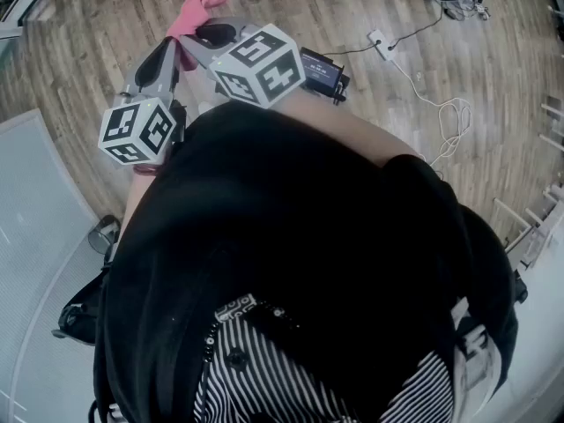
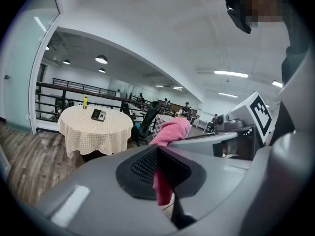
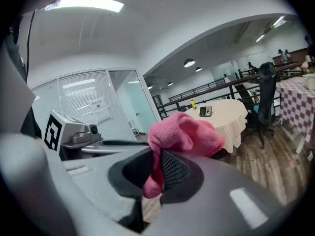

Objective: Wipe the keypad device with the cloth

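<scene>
Left gripper view: my left gripper (image 2: 162,178) is clenched on a fold of the pink cloth (image 2: 172,130), and my right gripper (image 3: 156,173) bites the same cloth. Both are raised side by side, upper left in head view. The keypad device (image 2: 98,115) lies on the round checked table (image 2: 93,132), centre-left. The print on the wall notice (image 3: 97,109) is too small to read.

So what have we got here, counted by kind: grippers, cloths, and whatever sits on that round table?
pink cloth: 1
grippers: 2, left gripper and right gripper, both shut on the cloth
keypad device: 1
yellow bottle: 1
total: 5
</scene>
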Available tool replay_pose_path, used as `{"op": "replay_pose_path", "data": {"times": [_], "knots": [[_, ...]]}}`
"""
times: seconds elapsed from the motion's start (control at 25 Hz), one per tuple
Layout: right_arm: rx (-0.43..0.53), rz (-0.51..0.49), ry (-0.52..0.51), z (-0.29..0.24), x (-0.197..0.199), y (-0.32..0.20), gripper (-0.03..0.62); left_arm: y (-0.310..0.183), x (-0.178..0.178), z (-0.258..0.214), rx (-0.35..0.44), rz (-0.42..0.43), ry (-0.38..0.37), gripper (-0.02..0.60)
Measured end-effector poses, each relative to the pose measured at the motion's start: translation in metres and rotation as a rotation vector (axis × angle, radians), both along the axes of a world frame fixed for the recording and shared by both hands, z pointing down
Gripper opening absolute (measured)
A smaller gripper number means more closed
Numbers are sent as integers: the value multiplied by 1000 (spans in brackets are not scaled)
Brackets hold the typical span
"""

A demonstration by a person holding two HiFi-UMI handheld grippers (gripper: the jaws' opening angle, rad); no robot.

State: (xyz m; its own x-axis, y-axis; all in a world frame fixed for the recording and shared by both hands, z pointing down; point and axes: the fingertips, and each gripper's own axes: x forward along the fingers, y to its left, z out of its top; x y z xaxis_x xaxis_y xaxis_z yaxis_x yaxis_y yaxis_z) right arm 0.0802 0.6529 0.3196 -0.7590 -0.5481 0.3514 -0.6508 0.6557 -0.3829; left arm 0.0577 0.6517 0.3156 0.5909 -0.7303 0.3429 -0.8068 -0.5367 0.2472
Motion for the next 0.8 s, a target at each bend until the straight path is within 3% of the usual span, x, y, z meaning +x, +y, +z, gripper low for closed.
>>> {"op": "replay_pose_path", "data": {"times": [0.64, 0.8], "knots": [[-11, -53, -18, 9, 22, 7, 43, 1, 25, 6, -4, -32, -14, 3], [-11, -52, -26, 12, 17, 7, 44, 2, 17, 11, -10, -47, 26, 3]]}}
